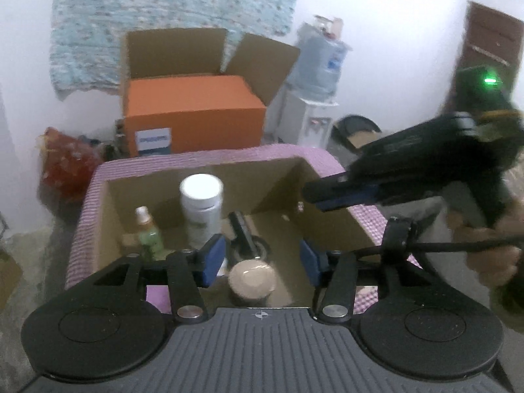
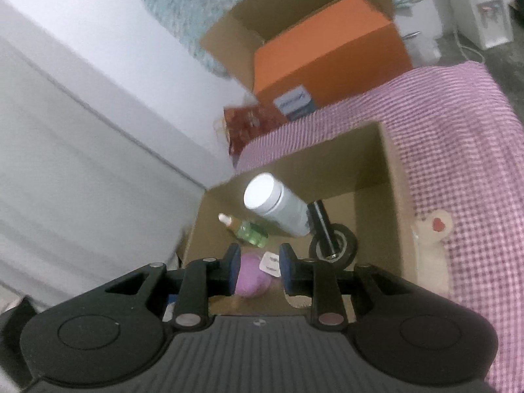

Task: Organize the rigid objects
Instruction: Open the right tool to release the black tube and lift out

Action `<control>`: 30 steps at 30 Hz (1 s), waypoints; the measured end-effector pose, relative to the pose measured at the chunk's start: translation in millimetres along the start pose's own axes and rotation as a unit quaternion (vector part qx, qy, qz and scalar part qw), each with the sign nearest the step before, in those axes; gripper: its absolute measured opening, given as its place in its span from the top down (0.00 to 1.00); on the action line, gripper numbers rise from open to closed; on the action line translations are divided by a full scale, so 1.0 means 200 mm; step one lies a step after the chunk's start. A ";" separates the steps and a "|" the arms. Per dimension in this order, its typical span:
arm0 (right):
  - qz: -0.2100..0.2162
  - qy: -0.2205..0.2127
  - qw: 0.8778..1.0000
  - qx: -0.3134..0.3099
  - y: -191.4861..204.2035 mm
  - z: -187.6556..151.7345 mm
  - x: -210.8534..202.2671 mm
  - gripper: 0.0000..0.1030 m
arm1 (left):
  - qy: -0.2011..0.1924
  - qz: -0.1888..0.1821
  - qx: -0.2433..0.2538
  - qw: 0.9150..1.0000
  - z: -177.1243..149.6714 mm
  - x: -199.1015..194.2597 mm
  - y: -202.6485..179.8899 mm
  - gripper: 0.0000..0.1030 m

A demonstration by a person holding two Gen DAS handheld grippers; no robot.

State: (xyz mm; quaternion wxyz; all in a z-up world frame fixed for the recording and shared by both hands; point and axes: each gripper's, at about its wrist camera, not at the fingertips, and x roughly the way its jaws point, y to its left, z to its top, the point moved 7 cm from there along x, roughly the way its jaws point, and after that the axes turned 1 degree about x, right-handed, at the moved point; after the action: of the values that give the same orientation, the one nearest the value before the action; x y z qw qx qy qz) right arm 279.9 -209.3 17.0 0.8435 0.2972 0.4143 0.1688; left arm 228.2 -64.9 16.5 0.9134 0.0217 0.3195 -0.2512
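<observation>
From the left wrist view, we are looking down into the open cardboard box (image 1: pixel 209 177) sitting on the pink checked cloth (image 1: pixel 370 216). Our left hand-held gripper (image 1: pixel 262 258) is hovering above the near edge of that box with its blue pads apart and nothing between them. A round beige lid (image 1: pixel 252 278) is lying below the gap, inside the box at its near wall. Deeper in the box, a white bottle (image 1: pixel 200 209) is standing toward the far left corner, a small green bottle (image 1: pixel 149 232) is beside it on the left, and a black wheel with a stem (image 1: pixel 245 232) is lying near the middle. The right hand-held gripper (image 1: pixel 314 196) is reaching over the box's right wall; here its pads are looking nearly together.

From the right wrist view, our right hand-held gripper (image 2: pixel 257 268) is standing with a narrow gap and no pad pressing on anything. A purple round object (image 2: pixel 250 278) is lying on the box floor below that gap, with a white tag (image 2: pixel 270 263) beside it. The white bottle (image 2: pixel 275 206) is behind it, the wheel (image 2: pixel 332 242) to its right.

We are judging that the step is releasing and clearing: we should be lifting both tools straight away from the box, keeping clear of the tall white bottle so it is not tipping.
</observation>
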 end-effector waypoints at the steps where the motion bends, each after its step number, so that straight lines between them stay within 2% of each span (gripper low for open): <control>1: -0.014 0.008 1.000 -0.007 0.01 0.01 0.06 0.73 | -0.004 0.008 -0.005 1.000 -0.01 -0.02 0.03 0.46; 5: -0.066 0.044 0.996 -0.037 -0.01 0.05 0.29 0.72 | -0.021 0.042 -0.034 0.998 -0.07 -0.08 0.16 0.33; 9: -0.125 0.081 0.987 -0.063 -0.09 0.07 0.53 0.72 | -0.026 0.076 -0.048 0.996 -0.12 -0.12 0.30 0.30; 14: -0.169 0.103 0.976 -0.093 -0.15 0.07 0.69 0.72 | -0.021 0.084 -0.064 0.994 -0.18 -0.13 0.40 0.29; 22: -0.173 0.109 0.974 -0.100 -0.19 0.09 0.81 0.74 | -0.011 0.080 -0.073 0.994 -0.24 -0.11 0.46 0.29; 30: -0.147 0.089 0.984 -0.047 -0.24 0.13 0.74 0.77 | -0.009 0.072 -0.079 0.994 -0.27 -0.10 0.47 0.29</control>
State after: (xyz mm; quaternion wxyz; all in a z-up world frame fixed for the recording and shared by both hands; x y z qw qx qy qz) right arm 391.8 -177.0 -88.8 0.8320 0.1767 0.5186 0.0876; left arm 227.5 36.8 -25.3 0.9308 -0.0299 0.3277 -0.1593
